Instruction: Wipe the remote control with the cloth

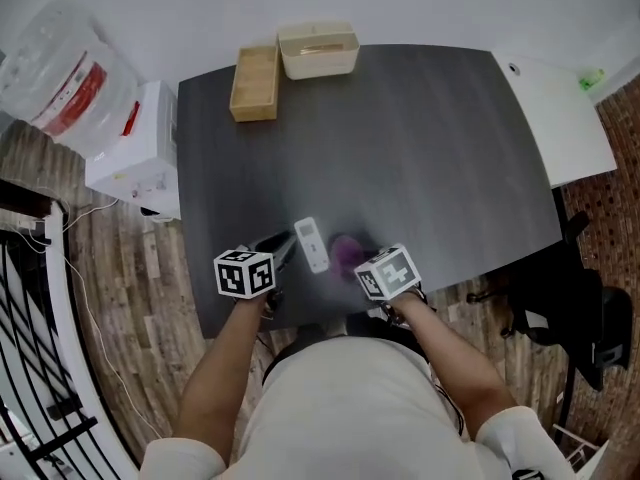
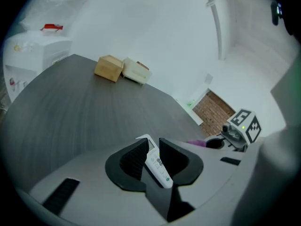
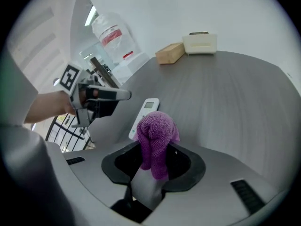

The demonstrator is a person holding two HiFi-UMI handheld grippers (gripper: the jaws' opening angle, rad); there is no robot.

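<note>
The left gripper (image 2: 153, 146) has its jaws pressed in on the long edges of the remote control (image 1: 312, 244), which sits near the near edge of the dark table (image 1: 430, 138). No view settles whether it is resting on the surface or held just off it. The right gripper (image 3: 155, 148) pinches the purple cloth (image 1: 347, 253) as a small folded wad that sticks out past its jaw tips, just to the right of the remote control.

The main risk, as I judge it, is the narrow hold on the remote control. A firm push from the cloth could twist it between the pads or slide it out altogether. So close to the near edge, it could then go over onto the floor. The wad is also small, so a steep approach may bring the hard jaw tips, not the cloth, against the buttons (a scrape or a pressed key would follow). The two grippers are close together too, and a wide stroke could knock one into the other.

At the far left of the table stands an open wooden box (image 1: 256, 78), which looks empty. Touching it on the right is a cream box (image 1: 318, 66); what is inside it is too small to tell. Off the table to the left, a clear water jug (image 1: 60, 73) stands beside a white dispenser (image 1: 135, 153).
</note>
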